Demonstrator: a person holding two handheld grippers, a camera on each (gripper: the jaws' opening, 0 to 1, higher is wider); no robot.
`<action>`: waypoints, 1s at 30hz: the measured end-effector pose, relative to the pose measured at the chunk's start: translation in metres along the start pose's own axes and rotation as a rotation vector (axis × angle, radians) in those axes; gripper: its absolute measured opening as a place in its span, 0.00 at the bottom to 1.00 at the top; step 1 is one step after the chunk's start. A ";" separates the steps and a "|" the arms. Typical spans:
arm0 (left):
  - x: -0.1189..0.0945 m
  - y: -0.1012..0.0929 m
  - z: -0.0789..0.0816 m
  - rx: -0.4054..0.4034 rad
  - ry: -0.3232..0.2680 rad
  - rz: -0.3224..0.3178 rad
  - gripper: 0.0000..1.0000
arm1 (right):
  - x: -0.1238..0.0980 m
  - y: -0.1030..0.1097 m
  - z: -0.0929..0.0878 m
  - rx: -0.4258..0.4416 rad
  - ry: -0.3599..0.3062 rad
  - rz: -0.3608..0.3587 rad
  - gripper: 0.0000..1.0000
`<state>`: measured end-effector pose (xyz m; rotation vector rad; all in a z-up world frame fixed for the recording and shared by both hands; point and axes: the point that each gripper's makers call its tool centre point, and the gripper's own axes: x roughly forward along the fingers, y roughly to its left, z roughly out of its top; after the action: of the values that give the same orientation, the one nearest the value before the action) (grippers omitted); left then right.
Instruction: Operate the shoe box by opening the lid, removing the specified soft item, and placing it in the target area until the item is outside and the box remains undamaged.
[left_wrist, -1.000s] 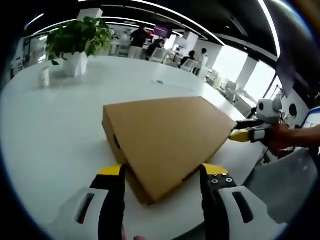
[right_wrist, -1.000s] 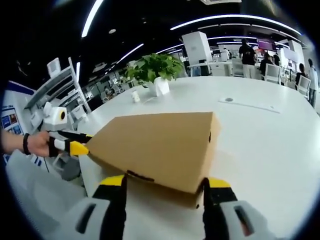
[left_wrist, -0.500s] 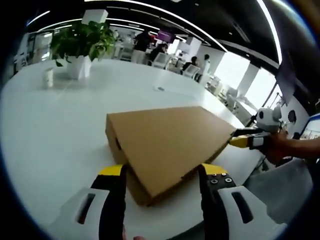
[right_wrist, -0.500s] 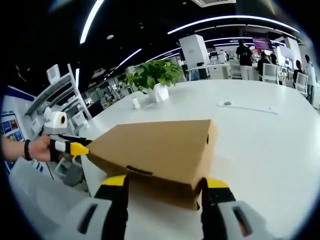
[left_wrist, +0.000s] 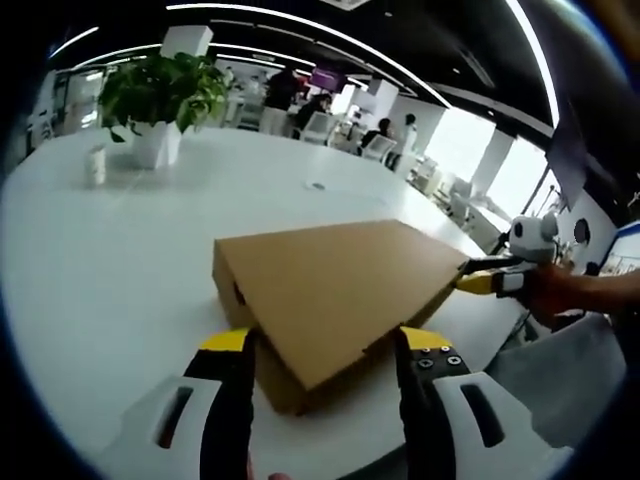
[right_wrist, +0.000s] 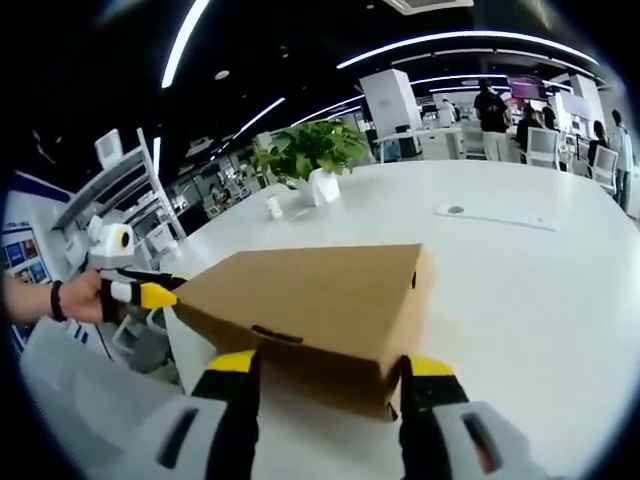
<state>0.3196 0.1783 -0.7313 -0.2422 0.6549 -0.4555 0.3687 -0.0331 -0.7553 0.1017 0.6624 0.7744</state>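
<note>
A brown cardboard shoe box (left_wrist: 335, 285) lies on the white table (left_wrist: 100, 290) with its lid down. My left gripper (left_wrist: 325, 342) is open, and its yellow-tipped jaws straddle one near corner of the box. At the box's far right corner, a hand holds my right gripper (left_wrist: 472, 277). In the right gripper view the same box (right_wrist: 310, 295) has a small slot in the lid's front edge. There my right gripper (right_wrist: 330, 365) is open with its jaws either side of the near corner. The left gripper (right_wrist: 150, 293) shows at the box's left end. What is inside the box is hidden.
A potted plant (left_wrist: 160, 95) in a white pot and a small cup (left_wrist: 95, 165) stand far back on the table. A round port (left_wrist: 317, 186) sits mid-table. The table edge runs just behind the grippers. People and chairs are at distant desks.
Both views have shifted slightly with the hands. The box lies where it was with its lid down, and both grippers still straddle its corners.
</note>
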 end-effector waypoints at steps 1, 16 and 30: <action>-0.001 0.000 -0.001 0.069 0.019 -0.001 0.58 | -0.001 0.000 0.003 0.009 -0.010 0.003 0.54; -0.006 -0.002 0.003 0.187 0.043 0.010 0.55 | -0.010 0.003 0.015 0.033 -0.033 0.010 0.51; -0.009 -0.001 0.010 0.276 0.046 0.012 0.55 | -0.015 0.004 0.026 0.050 -0.041 0.018 0.49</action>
<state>0.3192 0.1825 -0.7188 0.0338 0.6304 -0.5357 0.3736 -0.0367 -0.7259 0.1685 0.6428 0.7712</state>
